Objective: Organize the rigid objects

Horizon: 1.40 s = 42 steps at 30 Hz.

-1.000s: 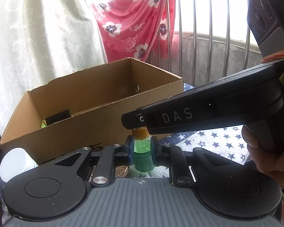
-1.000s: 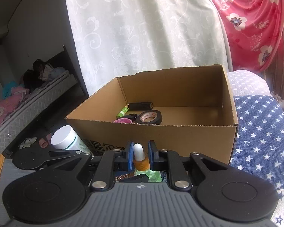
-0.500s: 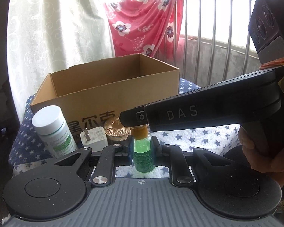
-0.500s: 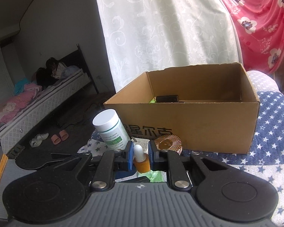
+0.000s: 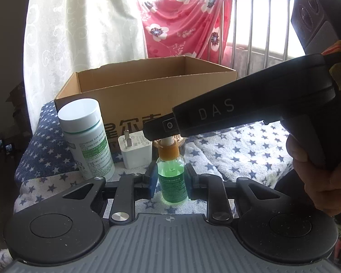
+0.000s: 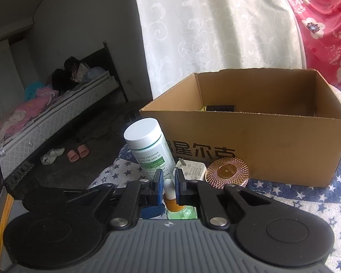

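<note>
Matt corrugated cardboard box (image 6: 257, 136); glossy translucent green dropper bottle (image 5: 171, 179).

There is one cardboard box (image 6: 250, 141), one white bottle (image 5: 86, 136) with green label, one small green dropper bottle (image 5: 171, 177), one white plug adapter (image 5: 136, 149) and one round golden lid (image 6: 226, 170). Inside the box one dark tube (image 6: 220, 108) is visible.
</note>
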### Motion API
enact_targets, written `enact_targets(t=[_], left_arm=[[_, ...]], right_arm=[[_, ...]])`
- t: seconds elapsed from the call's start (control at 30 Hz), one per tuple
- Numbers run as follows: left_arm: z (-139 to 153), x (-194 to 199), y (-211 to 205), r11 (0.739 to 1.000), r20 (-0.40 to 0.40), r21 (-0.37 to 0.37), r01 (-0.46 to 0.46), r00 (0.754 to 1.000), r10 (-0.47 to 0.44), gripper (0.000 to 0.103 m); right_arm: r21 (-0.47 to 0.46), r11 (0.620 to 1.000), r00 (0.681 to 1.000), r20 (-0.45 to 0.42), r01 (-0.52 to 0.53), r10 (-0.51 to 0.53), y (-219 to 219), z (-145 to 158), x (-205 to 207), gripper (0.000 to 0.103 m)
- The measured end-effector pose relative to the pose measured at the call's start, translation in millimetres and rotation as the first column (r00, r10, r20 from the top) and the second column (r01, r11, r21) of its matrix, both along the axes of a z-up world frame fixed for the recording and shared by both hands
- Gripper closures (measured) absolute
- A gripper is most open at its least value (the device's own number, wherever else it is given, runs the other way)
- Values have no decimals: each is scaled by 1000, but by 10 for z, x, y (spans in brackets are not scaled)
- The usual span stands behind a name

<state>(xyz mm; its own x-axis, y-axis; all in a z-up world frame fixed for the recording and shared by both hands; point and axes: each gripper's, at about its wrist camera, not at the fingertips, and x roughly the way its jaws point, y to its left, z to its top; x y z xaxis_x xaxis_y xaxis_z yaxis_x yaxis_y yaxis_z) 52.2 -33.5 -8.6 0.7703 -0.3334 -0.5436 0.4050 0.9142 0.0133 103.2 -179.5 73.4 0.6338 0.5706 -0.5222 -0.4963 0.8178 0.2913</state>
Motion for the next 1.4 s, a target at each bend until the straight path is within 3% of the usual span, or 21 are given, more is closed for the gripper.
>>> enact_targets(t=[0.17, 0.47, 0.63, 0.8, 0.93, 1.13, 1.4], left_arm=[[-128, 32, -1, 1000, -40, 3, 6, 999, -6, 61], [-317, 207, -7, 1000, -76, -29, 2, 997, -5, 65], [-321, 178, -29, 1000, -70, -22, 6, 998, -8, 70], [-351, 170, -42, 1000, -68, -20, 7, 998, -9, 71], [-353, 177, -48, 1000, -66, -28, 5, 998, -6, 71], [-281, 171, -26, 1000, -41, -26, -15, 999, 14, 71], [-337, 323, 14, 998, -77, -61, -12, 997, 7, 70]], right_arm=[[6, 1000, 1000, -18, -4, 4, -35, 18, -3, 90], [-44, 999, 1000, -22, -4, 3, -9, 27, -33, 85], [-51, 999, 997, -71, -1, -3, 1, -74, 20, 66], [-43, 999, 996, -84, 4, -7, 2, -123, 58, 66], [-41, 999, 997, -73, 6, -9, 10, -107, 45, 79], [-51, 999, 999, -53, -12, 9, 78, -32, 37, 79], [-41, 999, 994, -112, 7, -11, 99, -84, 173, 79]])
